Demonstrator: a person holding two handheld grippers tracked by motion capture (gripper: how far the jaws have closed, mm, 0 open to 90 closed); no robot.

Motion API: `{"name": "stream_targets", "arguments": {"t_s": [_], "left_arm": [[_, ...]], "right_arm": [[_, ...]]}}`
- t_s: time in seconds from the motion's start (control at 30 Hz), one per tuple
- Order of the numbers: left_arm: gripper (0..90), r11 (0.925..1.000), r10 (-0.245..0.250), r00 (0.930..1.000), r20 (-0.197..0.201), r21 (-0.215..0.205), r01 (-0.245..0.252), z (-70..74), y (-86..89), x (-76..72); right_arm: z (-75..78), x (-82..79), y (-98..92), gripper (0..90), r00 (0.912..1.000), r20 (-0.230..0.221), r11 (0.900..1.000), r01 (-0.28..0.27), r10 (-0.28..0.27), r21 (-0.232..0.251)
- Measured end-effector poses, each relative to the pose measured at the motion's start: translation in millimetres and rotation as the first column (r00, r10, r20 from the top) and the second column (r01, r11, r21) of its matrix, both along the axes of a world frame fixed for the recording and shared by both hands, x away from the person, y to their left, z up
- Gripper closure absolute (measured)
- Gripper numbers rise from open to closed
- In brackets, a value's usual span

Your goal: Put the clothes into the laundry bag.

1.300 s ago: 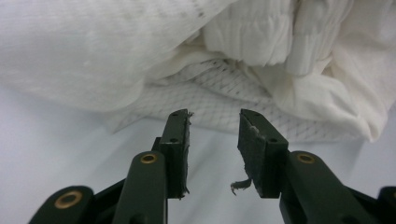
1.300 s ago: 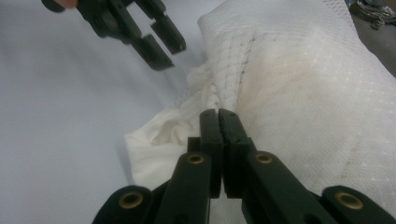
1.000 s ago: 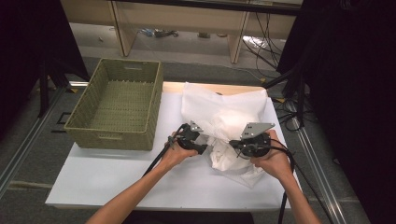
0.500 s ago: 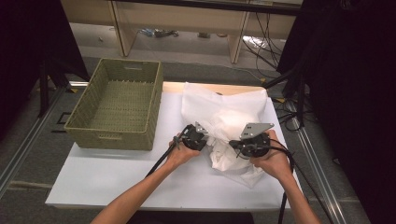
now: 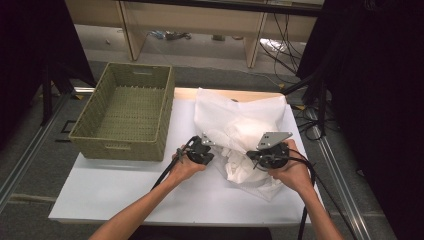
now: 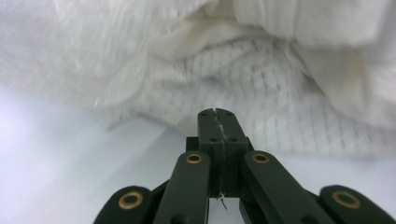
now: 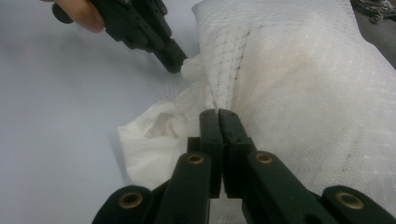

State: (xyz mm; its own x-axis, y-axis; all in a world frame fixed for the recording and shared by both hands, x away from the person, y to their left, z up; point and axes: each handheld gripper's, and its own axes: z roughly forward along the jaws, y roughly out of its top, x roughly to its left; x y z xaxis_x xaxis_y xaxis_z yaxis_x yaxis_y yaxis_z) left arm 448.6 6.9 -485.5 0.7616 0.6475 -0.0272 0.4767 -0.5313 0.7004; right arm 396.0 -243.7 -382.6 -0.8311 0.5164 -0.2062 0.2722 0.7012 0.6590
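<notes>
A crumpled white cloth bag (image 5: 239,135) lies right of centre in the high view, on the white table (image 5: 115,185), with a green woven basket (image 5: 125,112) standing at the upper left, just beside it. Both hands come up from the bottom edge. The left gripper (image 5: 204,150) sits at the bag's left edge – its jaws have just been closing, and in the left gripper view they now stand pressed together (image 6: 217,114), tips at the lower fold of the fabric, though whether any cloth is pinched there I cannot tell. The right gripper (image 5: 256,159) (the one with the grey plate on top) rests at the bag's lower right part. In the right gripper view its jaws (image 7: 218,114) are closed flat against each other at a ridge of the mesh-like fabric – a grip on it cannot be made out – and the left gripper (image 7: 175,63) shows at the upper left, its tip touching the cloth.
</notes>
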Motion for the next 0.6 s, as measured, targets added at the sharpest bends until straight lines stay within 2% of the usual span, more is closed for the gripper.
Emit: {"name": "stream_targets", "arguments": {"t_s": [0.03, 0.1, 0.17, 0.2, 0.23, 0.3, 0.37, 0.43, 0.53, 0.57, 0.6], "left_arm": [[89.6, 1.0000, -0.002, 1.0000, 0.007, -0.002, 0.002, 1.1, 2.9, -3.1], [89.6, 0.9998, -0.020, 0.9997, -0.012, 0.004, 0.020, 3.2, 7.4, -8.5], [89.5, 0.9997, -0.017, 0.9989, 0.043, 0.017, 0.017, 5.0, 8.1, -10.5], [89.2, 0.9997, -0.017, 0.9984, 0.053, 0.020, 0.016, 6.1, 8.0, -9.1], [85.6, 0.9999, -0.003, 0.9996, 0.030, -0.011, 0.003, 5.3, 6.5, -7.4], [73.9, 0.9999, -0.009, 0.9987, 0.050, -0.006, 0.009, 3.9, 3.2, -3.3], [63.5, 0.9998, -0.015, 0.9989, 0.045, -0.015, 0.016, 2.4, -1.8, -1.4], [52.6, 0.9997, 0.018, 0.9987, 0.048, -0.015, -0.017, 2.9, -6.2, 0.5], [50.0, 0.9984, 0.031, 0.9988, 0.038, -0.049, -0.030, 4.5, -9.6, 6.9], [49.6, 0.9966, 0.046, 0.9987, 0.024, -0.069, -0.044, 5.0, -10.5, 7.7], [50.7, 0.9910, 0.060, 0.9980, -0.019, -0.119, -0.062, 5.1, -12.6, 9.1]], "right_arm": [[0.0, -0.1, -0.4, 90.0, 1.0000, 0.000, 1.000, 0.004, -0.004, 0.000], [0.1, 0.2, -0.7, 90.0, 1.0000, 0.002, 1.000, 0.002, -0.002, -0.001], [-0.1, 1.4, -0.2, 90.0, 0.9999, 0.011, 1.000, -0.009, 0.010, -0.004], [-0.2, 1.6, 0.3, 90.0, 0.9999, 0.012, 1.000, -0.009, 0.009, -0.005], [-0.3, 0.7, 0.6, 90.0, 1.0000, 0.003, 1.000, 0.002, -0.002, -0.003], [0.0, 0.3, 1.1, 90.0, 1.0000, 0.000, 1.000, -0.003, 0.003, -0.001], [0.6, 0.7, 0.9, 90.0, 0.9999, 0.007, 1.000, -0.013, 0.013, -0.002], [0.8, 1.1, 0.0, 90.0, 0.9999, 0.007, 1.000, -0.014, 0.014, -0.001], [0.4, 0.6, -0.8, 90.0, 1.0000, -0.001, 1.000, -0.001, 0.001, 0.006], [0.2, 0.7, -0.8, 90.0, 1.0000, 0.003, 1.000, 0.002, -0.002, 0.004], [0.2, 0.0, -0.7, 90.0, 0.9999, -0.003, 1.000, 0.010, -0.010, 0.006]]}}
